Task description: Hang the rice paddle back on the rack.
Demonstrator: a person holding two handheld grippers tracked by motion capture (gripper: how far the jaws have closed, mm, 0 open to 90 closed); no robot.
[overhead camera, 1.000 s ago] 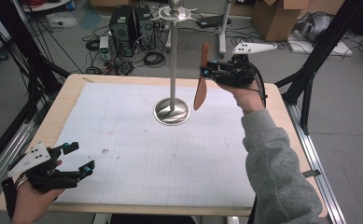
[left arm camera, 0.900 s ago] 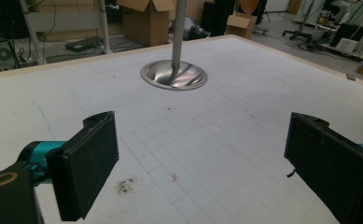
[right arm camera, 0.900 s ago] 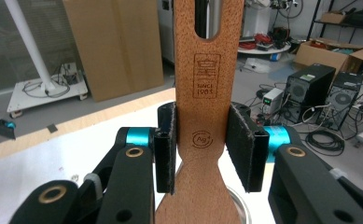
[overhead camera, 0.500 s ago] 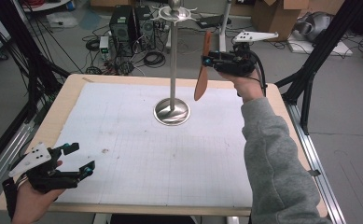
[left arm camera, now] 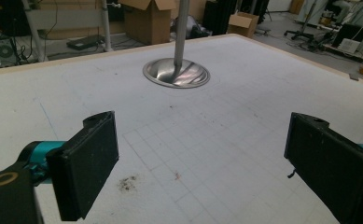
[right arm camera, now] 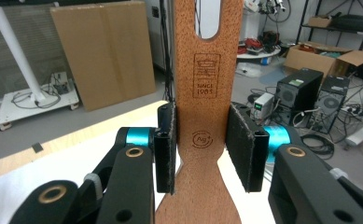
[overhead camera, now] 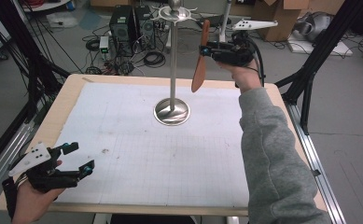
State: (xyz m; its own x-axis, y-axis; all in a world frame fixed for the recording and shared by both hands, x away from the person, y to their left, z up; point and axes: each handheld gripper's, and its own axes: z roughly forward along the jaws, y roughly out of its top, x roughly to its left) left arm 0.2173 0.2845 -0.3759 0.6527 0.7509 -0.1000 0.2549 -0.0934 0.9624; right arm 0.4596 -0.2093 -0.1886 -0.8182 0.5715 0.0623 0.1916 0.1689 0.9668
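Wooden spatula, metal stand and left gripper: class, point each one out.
wooden spatula (right arm camera: 207, 121), right gripper view, stamped handle.
metal stand (overhead camera: 171, 112), high view, round base.
left gripper (overhead camera: 76, 156), high view, between its fingertips.

Between my left tongs (overhead camera: 79, 159) and the metal stand (overhead camera: 172, 84) the white surface (overhead camera: 137, 154) lies bare, open for passing. The stand's upright pole blocks the middle, just beside the wooden spatula (overhead camera: 200, 58) my right tongs (overhead camera: 206, 50) hold above the far edge.
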